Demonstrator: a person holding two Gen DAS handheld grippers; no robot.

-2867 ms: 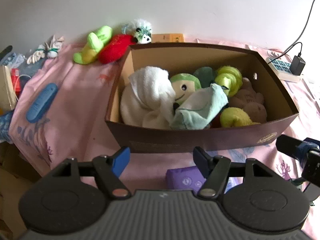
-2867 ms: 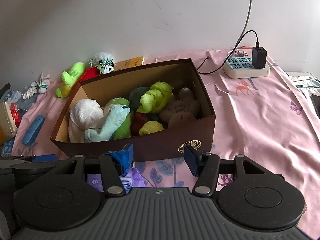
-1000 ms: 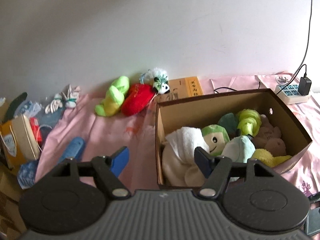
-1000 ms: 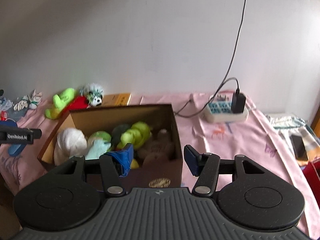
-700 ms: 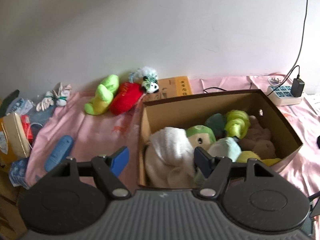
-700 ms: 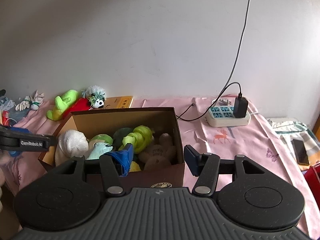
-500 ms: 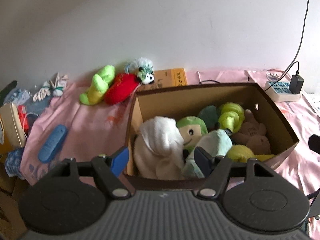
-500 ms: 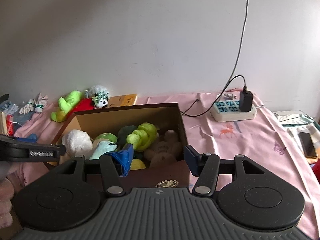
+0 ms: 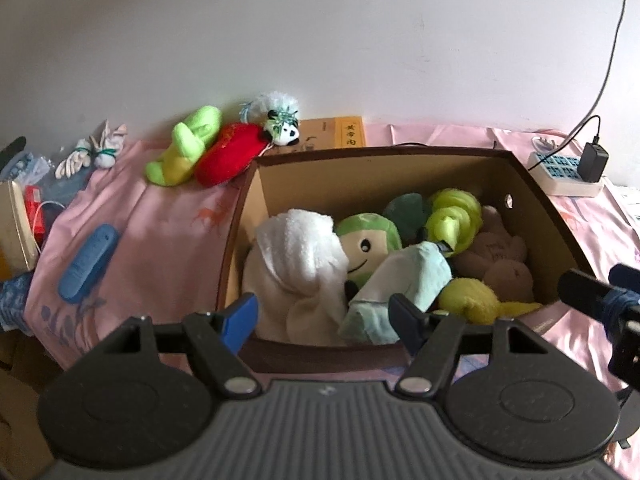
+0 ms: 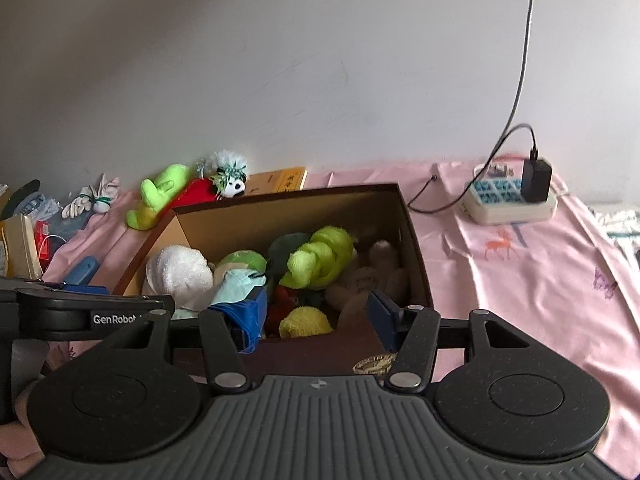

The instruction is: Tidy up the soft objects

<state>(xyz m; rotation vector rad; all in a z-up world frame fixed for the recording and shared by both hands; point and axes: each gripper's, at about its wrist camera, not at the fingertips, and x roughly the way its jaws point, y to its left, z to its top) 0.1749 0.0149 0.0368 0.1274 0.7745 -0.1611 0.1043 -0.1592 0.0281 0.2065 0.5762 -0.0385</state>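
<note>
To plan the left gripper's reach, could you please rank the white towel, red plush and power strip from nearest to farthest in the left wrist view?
1. White towel: in the box, just ahead.
2. Red plush: outside the box, far left by the wall.
3. Power strip: far right, by the wall.

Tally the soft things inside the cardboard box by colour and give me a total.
Inside the cardboard box, counting what shows:
White: 1, the towel bundle
Green: 3, the smiling plush, the lime knotted plush, the dark green piece
Pale mint: 1, the cloth
Brown: 1, the bear
Yellow: 1, the plush
Red: 1, mostly hidden
Total: 8
</note>
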